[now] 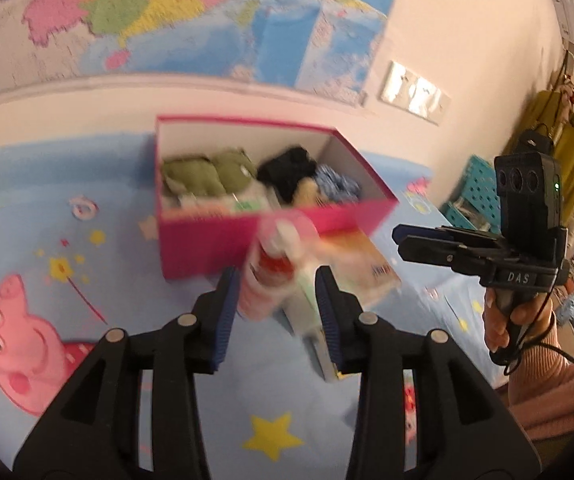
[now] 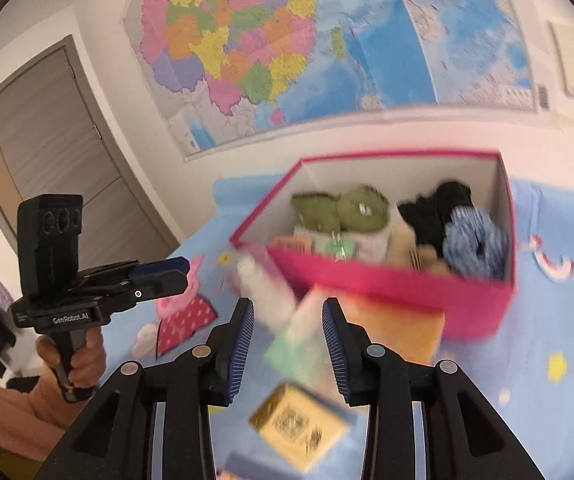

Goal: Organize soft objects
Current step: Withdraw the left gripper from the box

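Note:
An open pink box (image 1: 223, 240) (image 2: 387, 284) stands on the blue cartoon bedsheet (image 1: 87, 248) and holds soft things: a green plush (image 1: 207, 174) (image 2: 343, 210), black cloth (image 1: 287, 172) (image 2: 435, 208) and a blue patterned cloth (image 1: 337, 184) (image 2: 475, 240). My left gripper (image 1: 277, 312) is open, above a blurred pink-and-red bottle (image 1: 271, 276) (image 2: 263, 292) lying before the box. My right gripper (image 2: 289, 344) is open over a green-and-white packet (image 2: 307, 340). Each gripper shows in the other's view, left (image 2: 159, 276) and right (image 1: 403, 240).
An orange packet (image 2: 391, 332) (image 1: 367, 272) lies against the box front. A gold box (image 2: 299, 424) lies near me. A map (image 2: 287, 48) hangs on the wall behind. A teal crate (image 1: 475, 196) stands at the right, a door (image 2: 47, 152) at the left.

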A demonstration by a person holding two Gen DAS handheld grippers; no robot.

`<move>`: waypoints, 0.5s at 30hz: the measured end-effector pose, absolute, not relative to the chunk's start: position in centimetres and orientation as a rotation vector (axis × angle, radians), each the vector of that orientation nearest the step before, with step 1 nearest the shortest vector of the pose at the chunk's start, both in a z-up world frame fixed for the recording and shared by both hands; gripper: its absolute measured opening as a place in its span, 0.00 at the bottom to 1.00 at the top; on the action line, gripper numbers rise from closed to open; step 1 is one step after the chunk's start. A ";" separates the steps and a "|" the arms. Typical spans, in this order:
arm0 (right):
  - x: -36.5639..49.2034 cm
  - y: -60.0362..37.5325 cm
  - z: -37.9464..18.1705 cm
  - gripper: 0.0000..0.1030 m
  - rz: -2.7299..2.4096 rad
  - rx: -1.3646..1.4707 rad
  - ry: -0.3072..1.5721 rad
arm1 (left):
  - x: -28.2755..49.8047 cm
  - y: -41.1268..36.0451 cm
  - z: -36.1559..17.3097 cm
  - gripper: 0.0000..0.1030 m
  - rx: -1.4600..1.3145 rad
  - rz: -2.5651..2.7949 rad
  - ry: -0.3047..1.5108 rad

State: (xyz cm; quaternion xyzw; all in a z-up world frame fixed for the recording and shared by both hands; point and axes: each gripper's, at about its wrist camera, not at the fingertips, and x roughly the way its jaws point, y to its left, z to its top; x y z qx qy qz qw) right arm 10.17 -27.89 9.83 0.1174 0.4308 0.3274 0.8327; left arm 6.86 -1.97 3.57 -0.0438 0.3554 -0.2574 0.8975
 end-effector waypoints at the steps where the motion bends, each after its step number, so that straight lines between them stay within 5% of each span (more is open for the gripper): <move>1: 9.7 -28.2 9.5 0.35 0.690 0.256 0.923 | 6.6 -2.2 3.1 0.39 -0.087 -0.537 0.747; 15: 5.0 -29.4 4.3 0.35 0.619 0.306 1.080 | 4.8 -5.9 -2.0 0.39 -0.120 -0.602 0.888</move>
